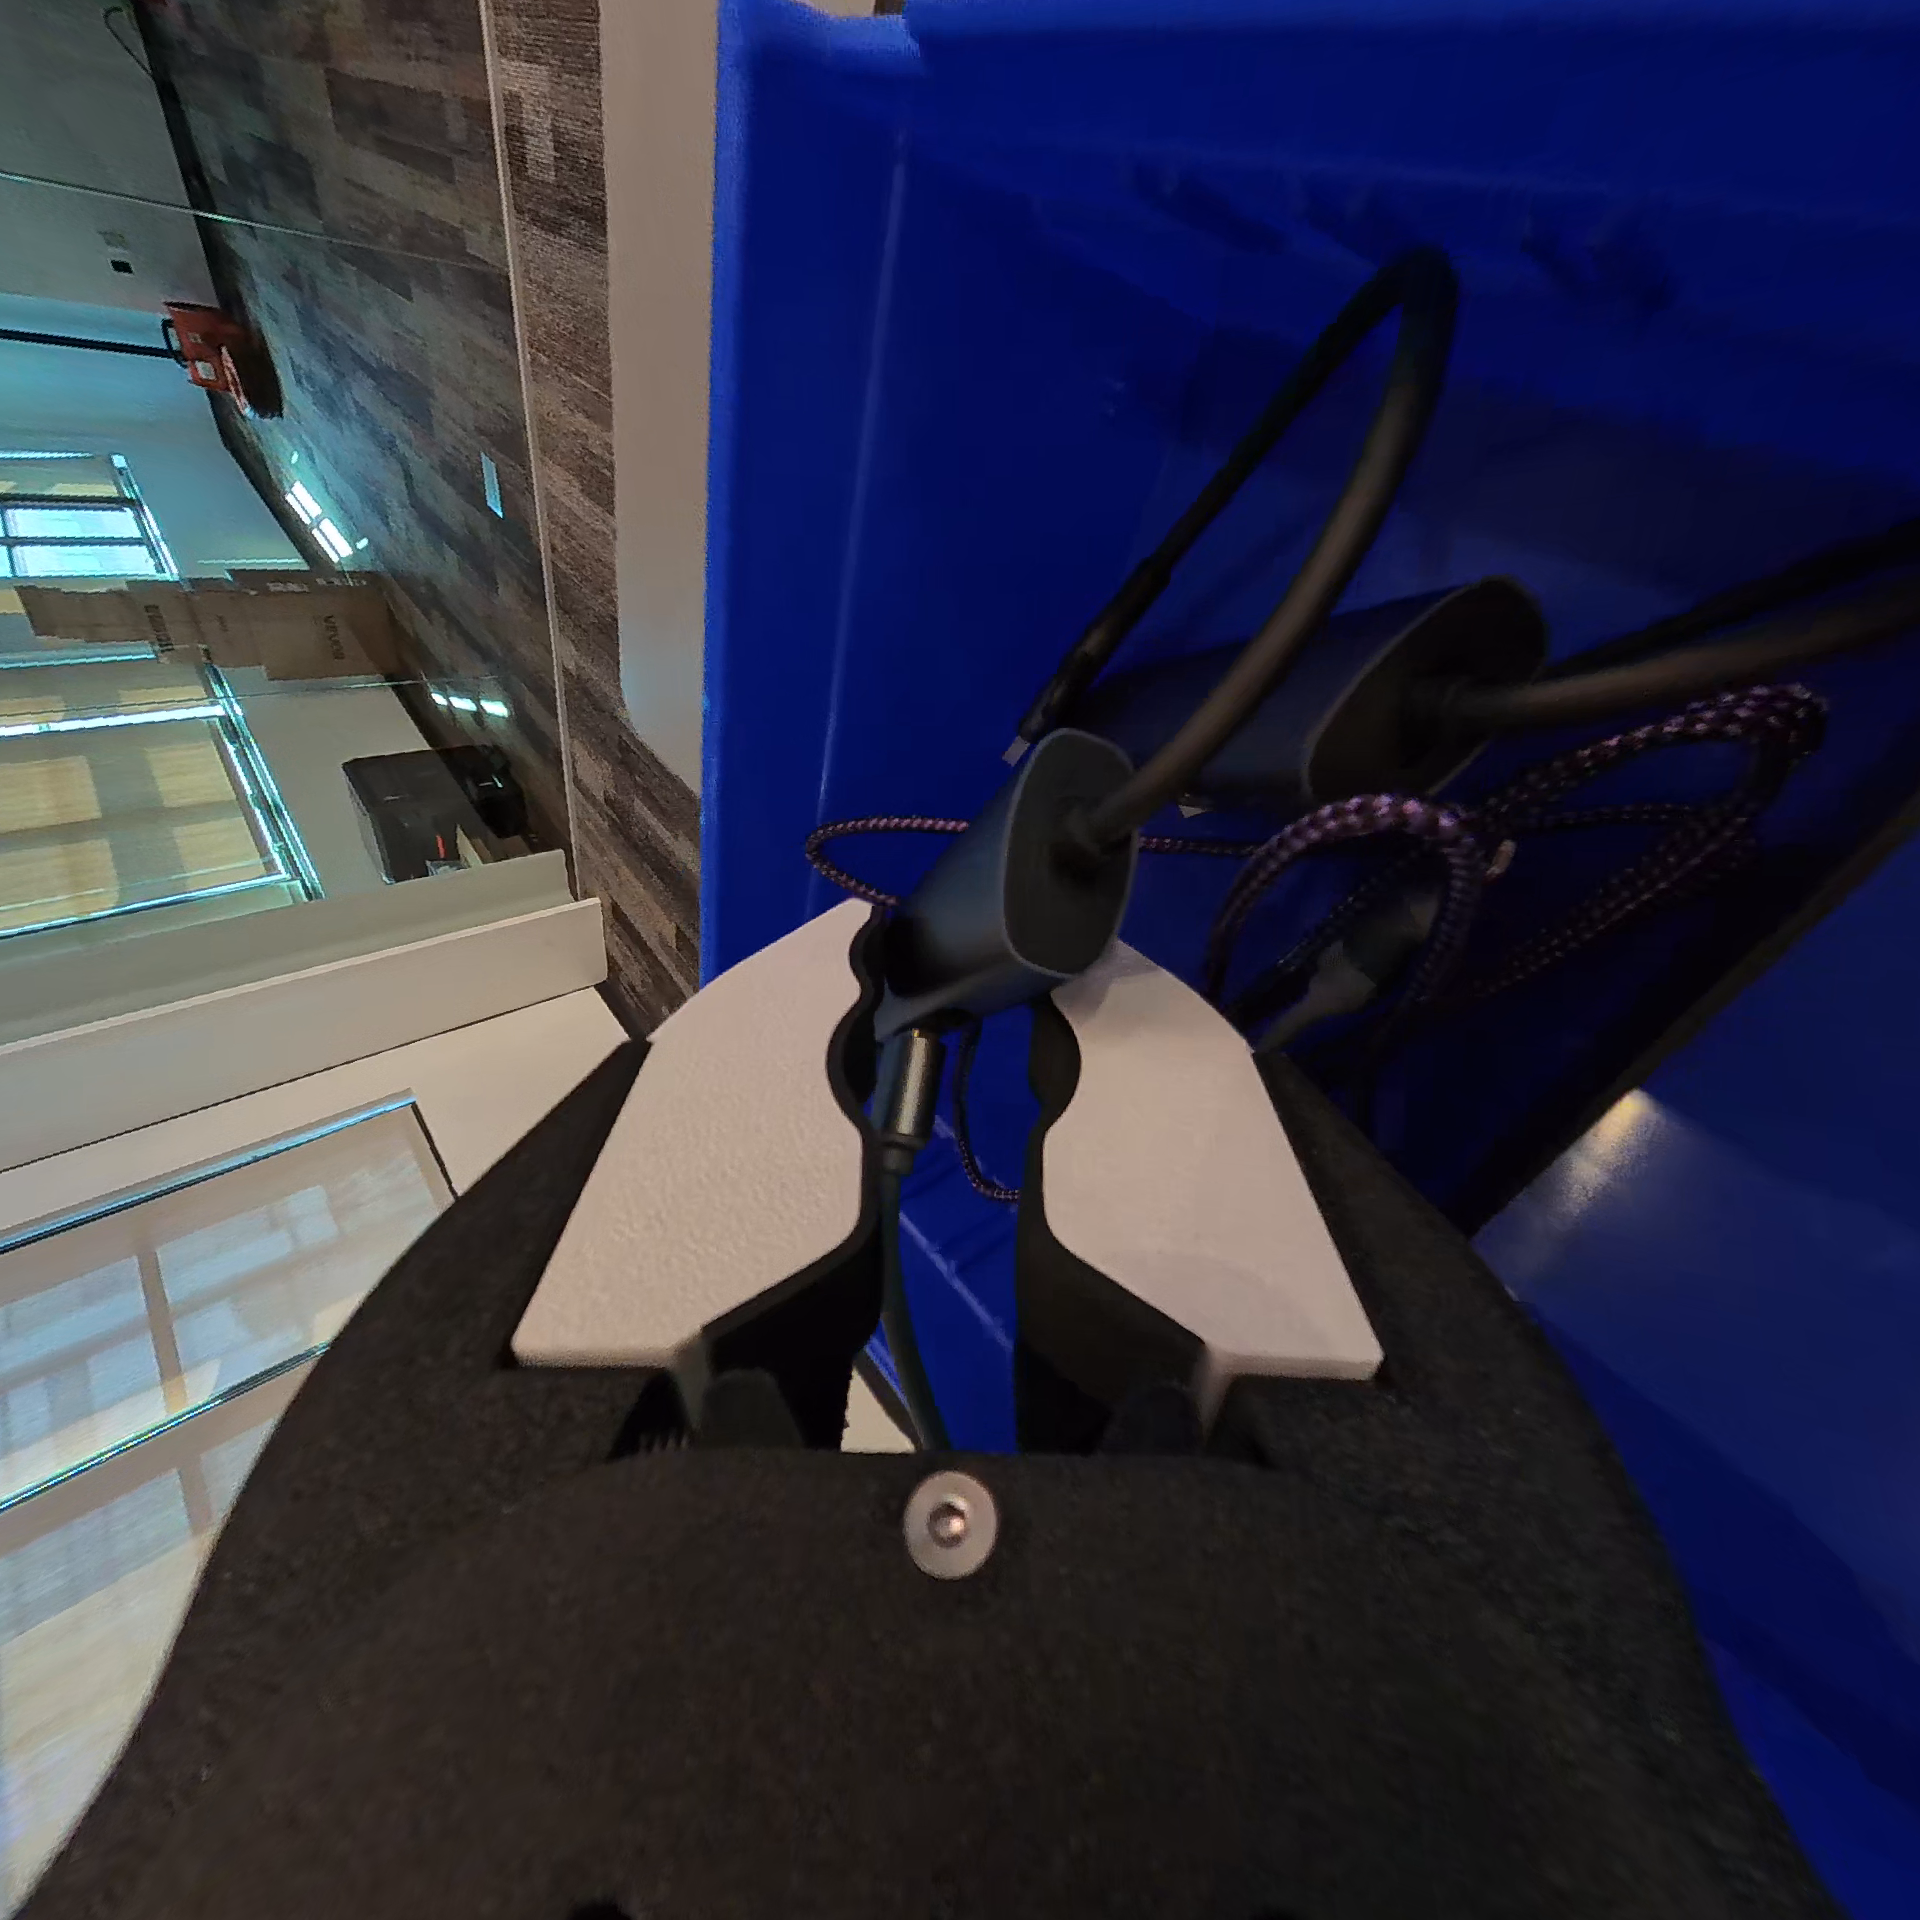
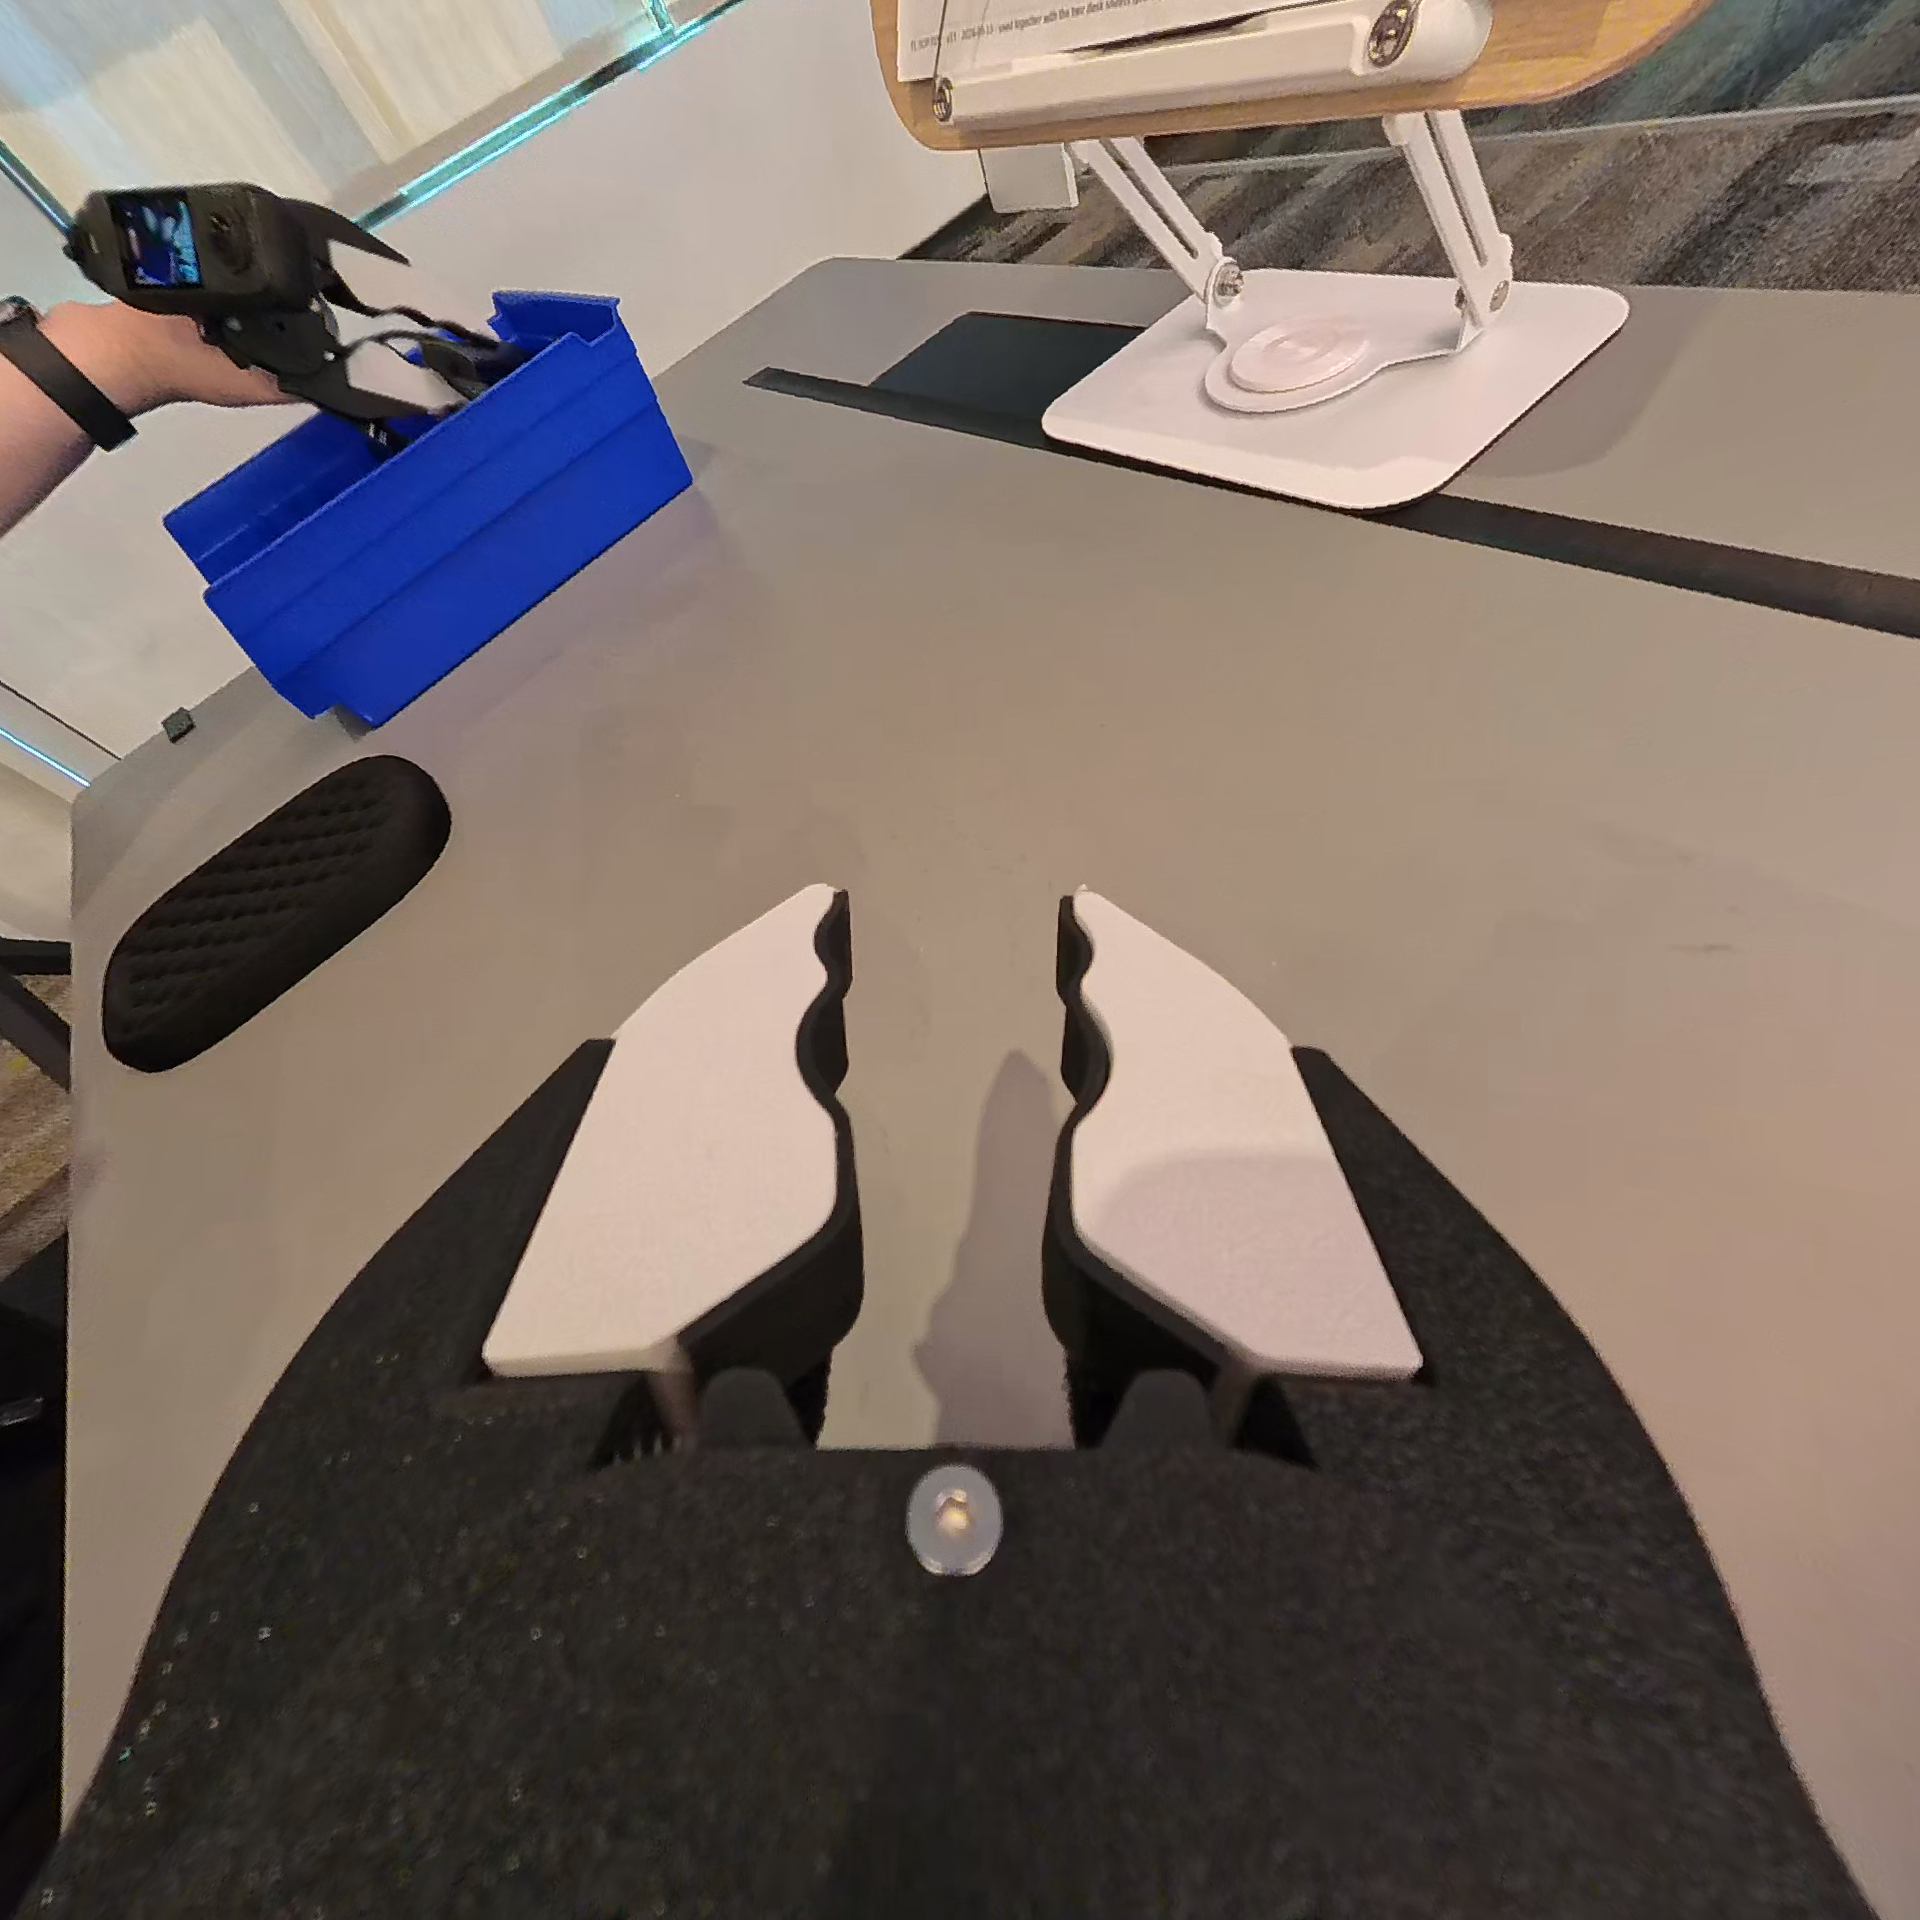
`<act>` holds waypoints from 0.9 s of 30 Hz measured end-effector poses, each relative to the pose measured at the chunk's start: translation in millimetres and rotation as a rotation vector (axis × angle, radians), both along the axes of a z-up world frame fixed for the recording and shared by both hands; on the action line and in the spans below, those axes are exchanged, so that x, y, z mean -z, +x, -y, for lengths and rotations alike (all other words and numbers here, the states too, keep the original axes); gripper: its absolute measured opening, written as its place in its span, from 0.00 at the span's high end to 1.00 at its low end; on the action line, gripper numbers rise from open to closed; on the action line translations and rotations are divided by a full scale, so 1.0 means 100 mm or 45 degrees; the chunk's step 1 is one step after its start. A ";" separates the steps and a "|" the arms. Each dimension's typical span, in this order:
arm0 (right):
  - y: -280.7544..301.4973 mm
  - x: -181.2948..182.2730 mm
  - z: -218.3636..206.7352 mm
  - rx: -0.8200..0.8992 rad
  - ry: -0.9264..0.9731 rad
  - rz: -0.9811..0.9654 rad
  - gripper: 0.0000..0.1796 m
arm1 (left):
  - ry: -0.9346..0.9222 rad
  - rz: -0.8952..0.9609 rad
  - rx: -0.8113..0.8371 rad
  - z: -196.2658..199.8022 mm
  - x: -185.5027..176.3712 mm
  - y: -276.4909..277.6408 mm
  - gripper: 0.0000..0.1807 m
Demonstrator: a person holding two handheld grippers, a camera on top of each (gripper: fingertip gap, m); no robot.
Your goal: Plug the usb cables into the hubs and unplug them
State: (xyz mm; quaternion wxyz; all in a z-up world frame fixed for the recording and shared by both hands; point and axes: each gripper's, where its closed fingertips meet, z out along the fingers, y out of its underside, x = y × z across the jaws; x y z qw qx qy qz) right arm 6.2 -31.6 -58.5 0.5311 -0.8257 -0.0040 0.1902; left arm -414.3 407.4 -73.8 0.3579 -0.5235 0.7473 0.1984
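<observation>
Left claw (image 1: 961, 971) reaching into the blue bin (image 1: 1351, 208), its two white fingers (image 1: 727, 1122) closed on a small dark hub (image 1: 1023, 883). A metal-sleeved plug (image 1: 912, 1081) on a dark cable appears seated in the hub's near end, running back between the fingers; the socket itself is hidden, so full seating cannot be confirmed. A thick black lead (image 1: 1340, 520) loops from the hub's far end. A second hub (image 1: 1382, 686) and a coil of purple braided cable (image 1: 1558, 831) lie deeper in the bin, to the right. In the right wrist view the bin (image 2: 436, 540) stands at the far left of the grey desk (image 2: 1143, 727), with the left claw inside it. The right claw (image 2: 954, 914) hovers over bare desk, jaws apart and empty, well clear of the bin.

Step in hand: lifting a hub from the bin. The next move likely calls for carrying the hub to open desk, where the right claw can take the plug and pull or press it straight along the socket axis.
</observation>
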 end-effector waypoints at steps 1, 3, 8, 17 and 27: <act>0.00 0.01 0.00 -0.001 -0.003 -0.004 0.79 | 0.007 0.005 0.001 0.00 -0.03 -0.01 0.87; 0.01 0.02 0.01 -0.002 -0.006 -0.010 0.79 | 0.017 0.026 -0.003 0.01 -0.09 -0.02 0.87; 0.01 0.01 0.02 -0.002 0.005 -0.019 0.80 | 0.045 0.117 -0.021 0.00 -0.29 -0.03 0.88; 0.01 0.03 0.04 -0.008 0.009 -0.039 0.80 | 0.064 0.233 -0.054 0.03 -0.57 -0.02 0.88; 0.02 0.04 0.06 -0.016 0.015 -0.055 0.81 | 0.070 0.237 -0.060 0.08 -0.70 0.02 0.89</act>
